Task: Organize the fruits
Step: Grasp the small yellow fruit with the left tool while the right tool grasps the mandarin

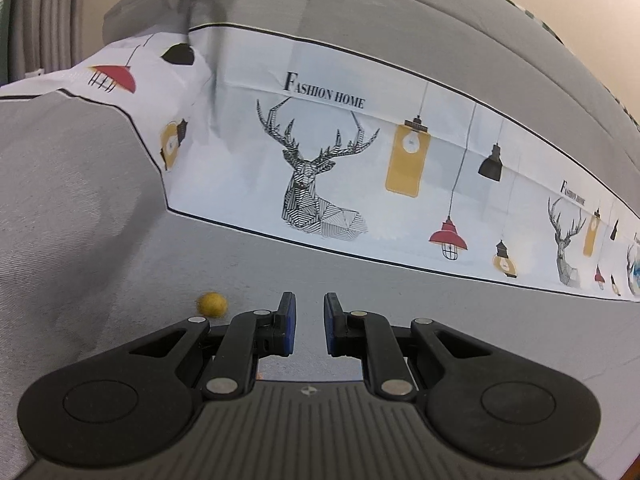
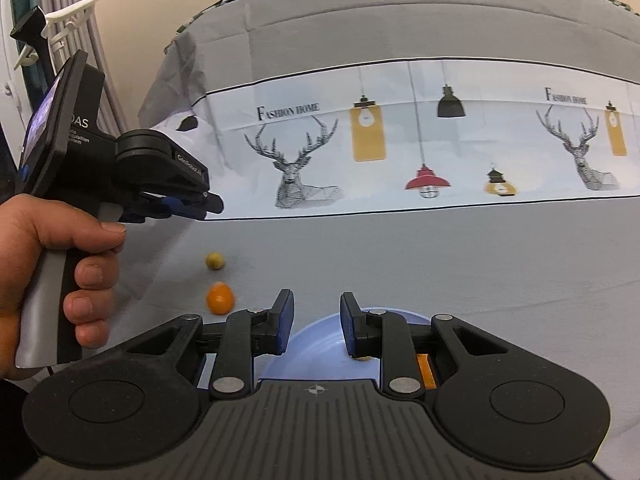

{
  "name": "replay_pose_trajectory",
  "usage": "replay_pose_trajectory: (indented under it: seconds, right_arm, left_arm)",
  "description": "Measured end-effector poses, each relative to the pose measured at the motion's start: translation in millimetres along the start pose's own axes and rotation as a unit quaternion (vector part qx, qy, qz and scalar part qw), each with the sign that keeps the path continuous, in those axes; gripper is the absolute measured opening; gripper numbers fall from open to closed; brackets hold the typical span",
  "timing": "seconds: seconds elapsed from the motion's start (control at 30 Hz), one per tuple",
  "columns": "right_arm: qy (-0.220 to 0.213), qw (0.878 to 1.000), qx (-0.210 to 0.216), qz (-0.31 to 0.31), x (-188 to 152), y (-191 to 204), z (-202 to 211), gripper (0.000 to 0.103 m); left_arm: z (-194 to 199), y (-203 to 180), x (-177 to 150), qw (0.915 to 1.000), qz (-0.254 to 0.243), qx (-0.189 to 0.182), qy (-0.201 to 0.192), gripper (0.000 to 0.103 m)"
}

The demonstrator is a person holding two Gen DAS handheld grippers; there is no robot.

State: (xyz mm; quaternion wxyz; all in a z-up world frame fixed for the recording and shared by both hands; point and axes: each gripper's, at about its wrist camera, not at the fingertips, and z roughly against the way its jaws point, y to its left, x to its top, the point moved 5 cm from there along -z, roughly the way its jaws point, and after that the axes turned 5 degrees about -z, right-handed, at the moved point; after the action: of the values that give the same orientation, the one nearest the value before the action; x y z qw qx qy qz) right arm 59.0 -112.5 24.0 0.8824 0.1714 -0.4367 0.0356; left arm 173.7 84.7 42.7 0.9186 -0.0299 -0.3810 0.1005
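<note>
Left gripper (image 1: 307,312) level, jaws parted with a narrow gap, nothing between; right gripper (image 2: 316,312) level, jaws wider apart, empty; left hand (image 2: 60,272) wraps its handle.

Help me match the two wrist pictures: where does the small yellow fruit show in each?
Left wrist: small yellow fruit low left, on the grey cloth beside the left hand-held gripper.
Right wrist: small yellow fruit left of centre, beyond the orange fruit.
Shared landmark: the printed deer under "FASHION HOME".
</note>
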Motion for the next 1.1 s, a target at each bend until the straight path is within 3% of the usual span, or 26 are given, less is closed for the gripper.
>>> replay_pose_trajectory:
  seconds: [0.2,0.33,0.57,0.7,0.87,1.1]
  right_arm:
    - [-0.005,1.000,0.012,-0.006,4,11,-6,0.018]
    - [0.000,1.000,0.017,-0.018,2,14,-12,0.013]
    - [0.028,0.998,0.042,-0.028,6,22,-26,0.014]
    - [0.045,0.997,0.059,-0.001,14,32,-50,0.014]
    - [0.089,0.993,0.075,0.016,13,48,-96,0.034]
    - [0.111,0.987,0.102,0.056,8,83,-146,0.041]
  left_arm:
    - [-8,21,1,0.9991,0.036,-0.004,0.021,0.016]
    - [-11,45,3,0.9962,0.082,0.018,0.024,0.016]
    - [-21,85,-1,0.9843,0.167,0.027,0.050,0.016]
    - [-26,102,-2,0.9766,0.206,0.026,0.056,0.016]
    - [-38,122,-8,0.9626,0.258,0.009,0.080,0.017]
    - [-36,125,1,0.9713,0.220,0.054,0.072,0.017]
